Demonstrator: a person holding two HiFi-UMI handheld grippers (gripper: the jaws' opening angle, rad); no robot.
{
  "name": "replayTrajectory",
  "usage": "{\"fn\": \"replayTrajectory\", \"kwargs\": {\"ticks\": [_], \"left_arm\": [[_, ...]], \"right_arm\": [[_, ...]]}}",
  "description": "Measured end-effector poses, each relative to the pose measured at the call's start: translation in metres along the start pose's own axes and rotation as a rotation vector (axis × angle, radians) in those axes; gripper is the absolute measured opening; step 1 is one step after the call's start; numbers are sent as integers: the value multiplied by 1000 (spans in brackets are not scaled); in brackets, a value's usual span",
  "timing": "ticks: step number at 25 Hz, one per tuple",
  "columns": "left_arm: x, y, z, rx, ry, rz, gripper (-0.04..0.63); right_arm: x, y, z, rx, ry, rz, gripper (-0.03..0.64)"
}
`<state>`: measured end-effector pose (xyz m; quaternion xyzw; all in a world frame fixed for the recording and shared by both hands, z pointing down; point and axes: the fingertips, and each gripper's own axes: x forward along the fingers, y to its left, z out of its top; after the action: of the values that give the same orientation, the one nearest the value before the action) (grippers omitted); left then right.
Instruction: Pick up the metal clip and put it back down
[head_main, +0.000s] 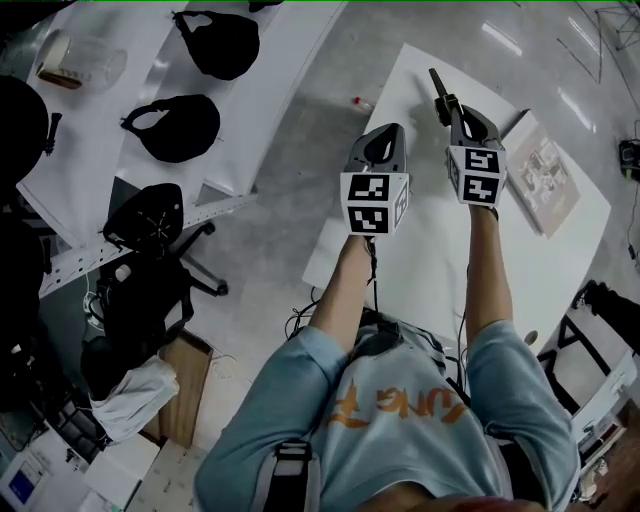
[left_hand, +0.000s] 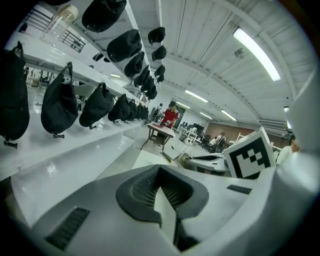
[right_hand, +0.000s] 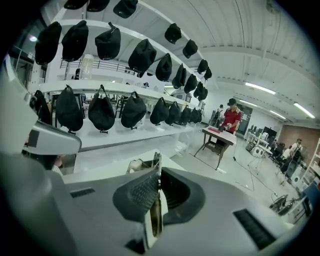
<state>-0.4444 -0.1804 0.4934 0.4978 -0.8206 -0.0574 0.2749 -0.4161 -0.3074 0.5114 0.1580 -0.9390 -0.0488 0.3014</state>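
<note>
My right gripper (head_main: 447, 106) is shut on the metal clip (head_main: 438, 88), a dark clip that sticks out past the fingertips. It is held in the air above the white table (head_main: 560, 250). In the right gripper view the clip (right_hand: 156, 167) stands on edge, pinched between the pads (right_hand: 140, 192), and its wire handle loops out to the left. My left gripper (head_main: 388, 132) hovers just left of the right one. Its jaws (left_hand: 167, 192) are shut with nothing between them. The right gripper's marker cube (left_hand: 250, 157) shows at the right of the left gripper view.
A magazine (head_main: 545, 180) lies at the table's far right. Black caps (head_main: 175, 125) sit on white shelving at the left, with an office chair (head_main: 150, 225) below them. A small red-capped item (head_main: 362, 102) lies on the floor. A person in red (right_hand: 231, 120) stands at a distant table.
</note>
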Motion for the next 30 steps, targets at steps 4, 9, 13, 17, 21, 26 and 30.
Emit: {"fn": "replayTrajectory", "kwargs": {"ticks": [4,9,13,17,21,26,30], "left_arm": [[5,9,-2,-5,12,-3,9],[7,16,-7,-23,22,-6,9],[7,23,-9,-36,23,-3,9],[5,27,-11,-47,25,4,9],[5,25,-11,-46,30,1,9],[2,22,-11,-49,30,4,9],[-3,19,-8,-46,29,4,9]], "right_arm": [[23,6,6,-60,12,1,29],[49,15,13,-162,27,3,29],[63,18,17,-243,37,-9,29],[71,22,18,-295,46,-21,29],[76,25,19,-342,47,-28,31],[84,35,14,-363,62,6,35],[84,42,12,-297,62,80,100]]}}
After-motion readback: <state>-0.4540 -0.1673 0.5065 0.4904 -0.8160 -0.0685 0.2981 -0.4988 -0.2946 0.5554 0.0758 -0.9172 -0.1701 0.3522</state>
